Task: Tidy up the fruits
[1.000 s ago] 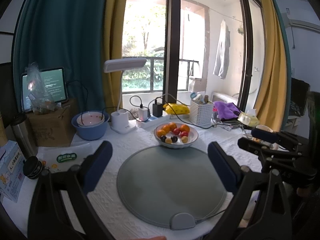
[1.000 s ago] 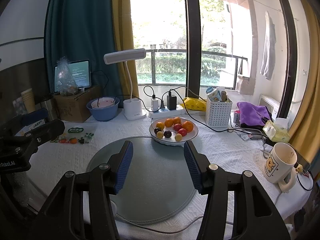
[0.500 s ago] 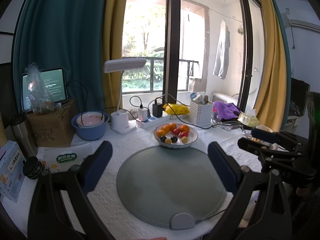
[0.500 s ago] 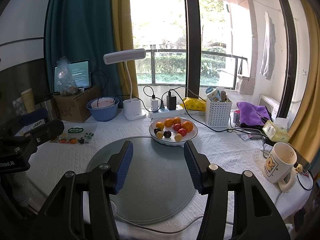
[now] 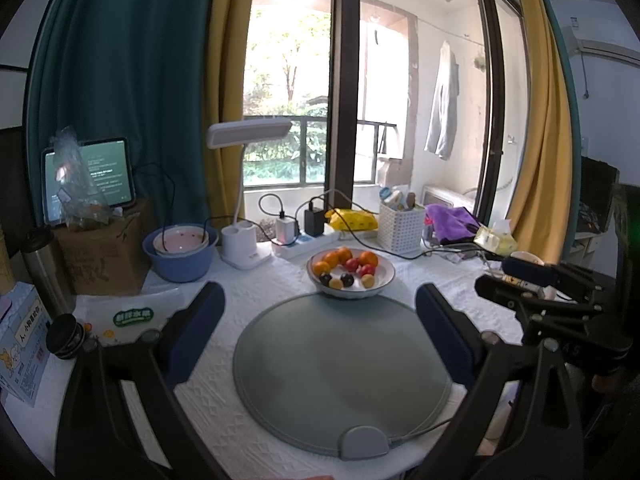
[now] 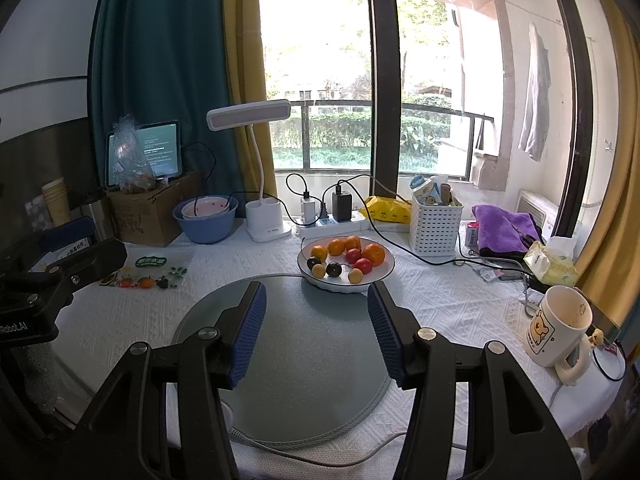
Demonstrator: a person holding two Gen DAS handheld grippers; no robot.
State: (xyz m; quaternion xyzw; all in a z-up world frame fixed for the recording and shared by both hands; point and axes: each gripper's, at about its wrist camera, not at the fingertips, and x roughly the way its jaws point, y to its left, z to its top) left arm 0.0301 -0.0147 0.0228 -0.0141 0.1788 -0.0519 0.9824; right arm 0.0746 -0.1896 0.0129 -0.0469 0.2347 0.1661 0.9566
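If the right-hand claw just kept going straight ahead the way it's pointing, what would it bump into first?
Probably the white fruit bowl. The open right gripper hangs above the round grey mat and points toward the bowl's near rim; depth is hard to judge, so it might touch the mat first.

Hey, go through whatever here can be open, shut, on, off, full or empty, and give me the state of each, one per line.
left gripper: open, holding nothing
right gripper: open, holding nothing
fruit bowl: holds fruit
mug: upright, looks empty
tablet: screen on
desk lamp: looks off
chargers: plugged in
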